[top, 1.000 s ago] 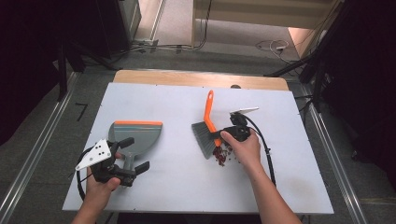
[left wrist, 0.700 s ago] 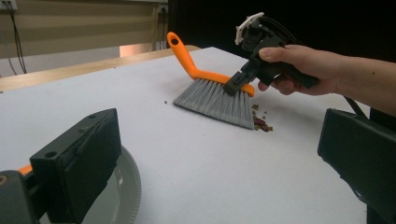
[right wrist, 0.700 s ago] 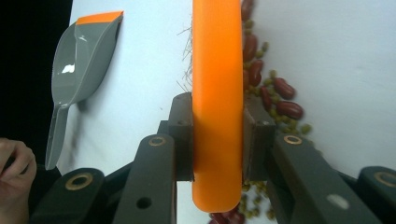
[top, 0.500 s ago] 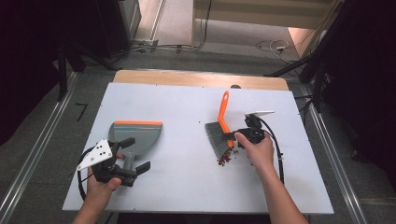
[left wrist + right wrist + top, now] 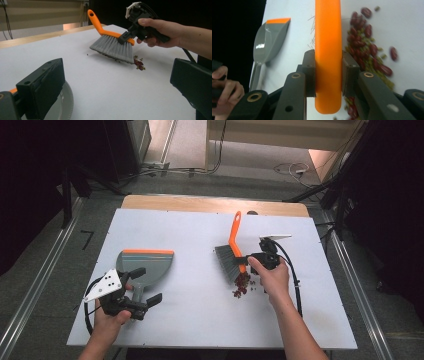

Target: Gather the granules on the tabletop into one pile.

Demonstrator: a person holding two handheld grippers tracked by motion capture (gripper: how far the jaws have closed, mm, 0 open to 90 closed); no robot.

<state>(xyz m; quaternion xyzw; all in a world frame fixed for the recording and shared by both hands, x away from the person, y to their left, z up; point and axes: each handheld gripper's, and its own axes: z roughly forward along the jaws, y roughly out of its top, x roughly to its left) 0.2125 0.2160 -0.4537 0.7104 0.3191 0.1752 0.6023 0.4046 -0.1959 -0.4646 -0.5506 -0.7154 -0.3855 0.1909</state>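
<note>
Right gripper (image 5: 250, 261) clamps orange brush (image 5: 233, 251) by back, right of table centre, bristles over beans (image 5: 242, 284). Left gripper (image 5: 145, 285) spread wide, straddling grey dustpan (image 5: 145, 265) handle, near left.

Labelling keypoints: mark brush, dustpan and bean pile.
brush (image 5: 229, 261), high view, on the grey bristles
dustpan (image 5: 146, 266), high view, on the grey scoop
bean pile (image 5: 241, 284), high view, on the red beans
</note>
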